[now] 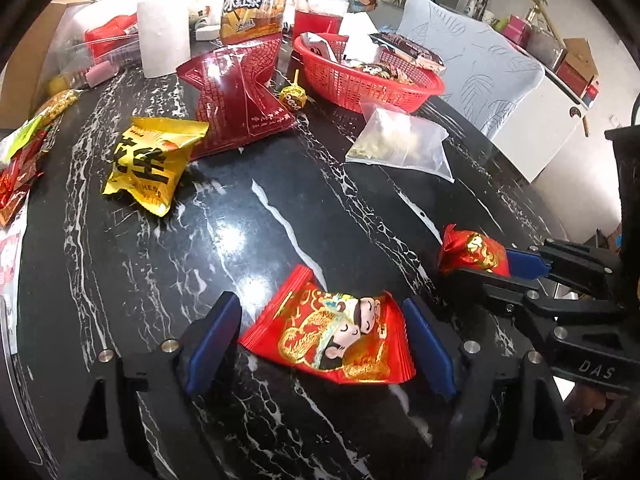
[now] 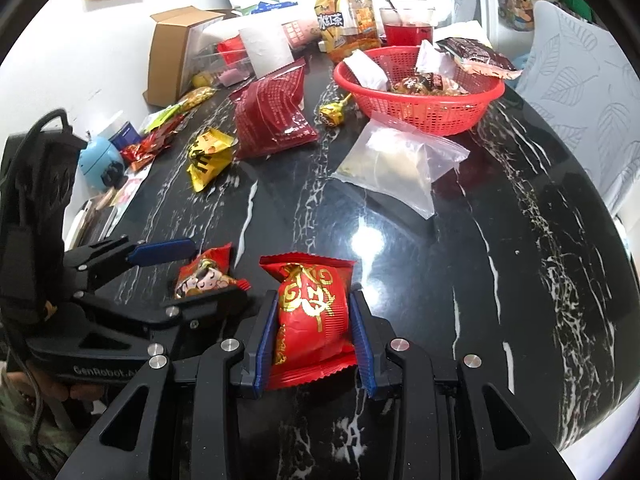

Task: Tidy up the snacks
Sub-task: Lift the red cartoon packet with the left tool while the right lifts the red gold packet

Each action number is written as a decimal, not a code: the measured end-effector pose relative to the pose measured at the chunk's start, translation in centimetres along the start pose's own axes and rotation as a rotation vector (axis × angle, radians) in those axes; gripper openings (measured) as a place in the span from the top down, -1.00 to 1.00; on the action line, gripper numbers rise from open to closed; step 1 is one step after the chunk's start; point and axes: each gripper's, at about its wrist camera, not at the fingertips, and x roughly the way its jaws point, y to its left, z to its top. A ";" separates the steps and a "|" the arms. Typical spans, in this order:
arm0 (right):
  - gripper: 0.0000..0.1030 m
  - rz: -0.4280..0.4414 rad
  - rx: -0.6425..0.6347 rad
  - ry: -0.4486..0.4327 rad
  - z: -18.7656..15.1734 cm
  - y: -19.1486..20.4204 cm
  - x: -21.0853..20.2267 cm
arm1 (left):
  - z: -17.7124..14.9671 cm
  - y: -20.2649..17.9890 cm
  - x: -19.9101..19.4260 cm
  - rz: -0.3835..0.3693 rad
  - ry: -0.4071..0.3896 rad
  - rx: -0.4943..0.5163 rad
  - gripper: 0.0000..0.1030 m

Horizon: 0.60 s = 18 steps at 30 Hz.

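We are clamping the right hand-held gripper [image 2: 314, 326] on a red-and-gold snack packet [image 2: 310, 316] low over the black marble tabletop [image 2: 460, 260]. Our left hand-held gripper [image 1: 322, 338] is standing open around a flat red cartoon packet [image 1: 332, 336], pads not pressing. The red basket [image 2: 420, 96] is sitting far ahead of both.

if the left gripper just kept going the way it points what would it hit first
Most likely the flat red cartoon packet lying between its open fingers, then the black marble table right under it. Depth is hard to judge here.
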 end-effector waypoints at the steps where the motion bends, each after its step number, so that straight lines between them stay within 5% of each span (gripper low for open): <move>1: 0.34 -0.002 0.001 -0.001 0.0 0.0 0.0 | -0.2 0.1 -0.2 -0.012 -0.011 -0.008 -0.33; 2: 0.34 -0.003 0.002 0.000 -0.1 -0.1 0.0 | -0.4 0.1 -0.5 -0.012 -0.020 -0.002 -0.02; 5: 0.34 -0.003 0.003 0.002 -0.2 0.0 0.1 | -0.5 -0.2 -0.8 0.004 -0.036 0.028 0.32; 18: 0.34 0.017 0.004 -0.011 -0.4 0.0 -0.1 | 0.8 -0.7 -1.9 -0.012 -0.078 0.048 0.47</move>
